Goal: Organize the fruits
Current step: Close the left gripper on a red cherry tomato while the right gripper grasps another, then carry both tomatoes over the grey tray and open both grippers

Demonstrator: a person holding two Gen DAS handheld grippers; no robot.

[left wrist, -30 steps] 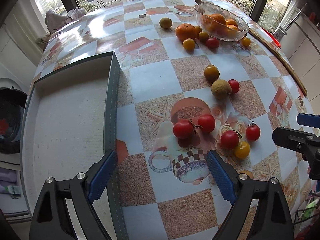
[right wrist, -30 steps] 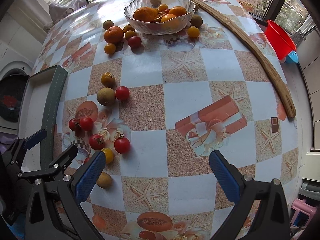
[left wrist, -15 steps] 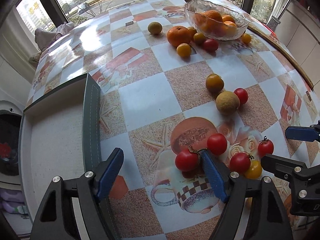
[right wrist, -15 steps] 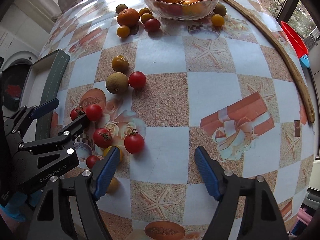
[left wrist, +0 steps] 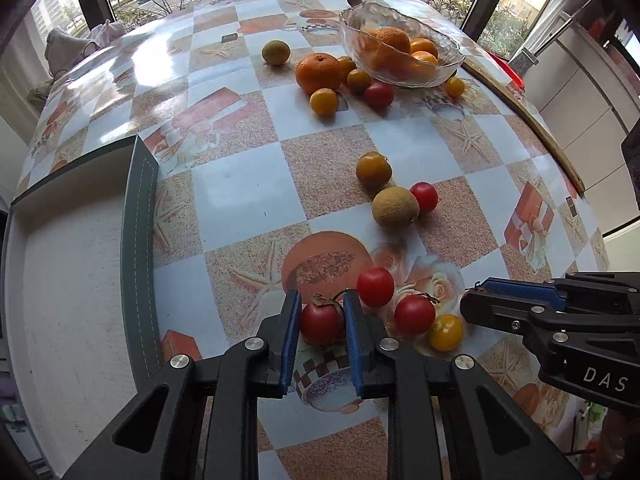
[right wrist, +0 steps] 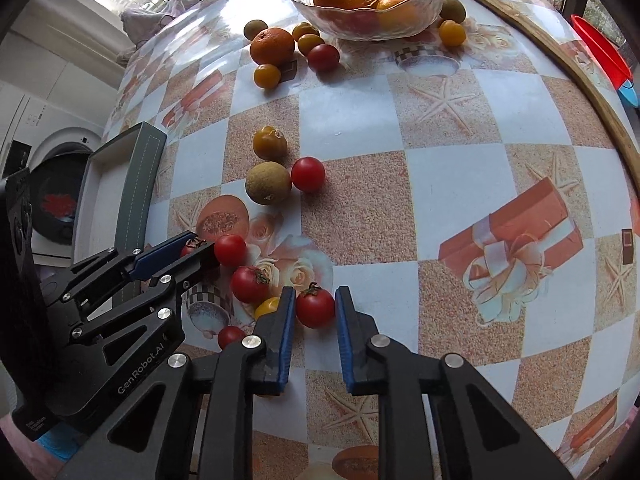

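At the near edge of the table (left wrist: 240, 208), the left gripper (left wrist: 320, 316) and right gripper (right wrist: 316, 308) have just closed, each clamping a red tomato (left wrist: 320, 322) (right wrist: 315, 308), while the glass bowl (left wrist: 400, 76) far off holds some fruit and many pieces remain scattered.

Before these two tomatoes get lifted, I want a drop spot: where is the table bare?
Bare: the squares between the grey tray and the brown round fruit, and the wide stretch right of the tomatoes toward the wooden strip. Crowded: around both tongs, left and right, and the fruit beside the glass bowl.
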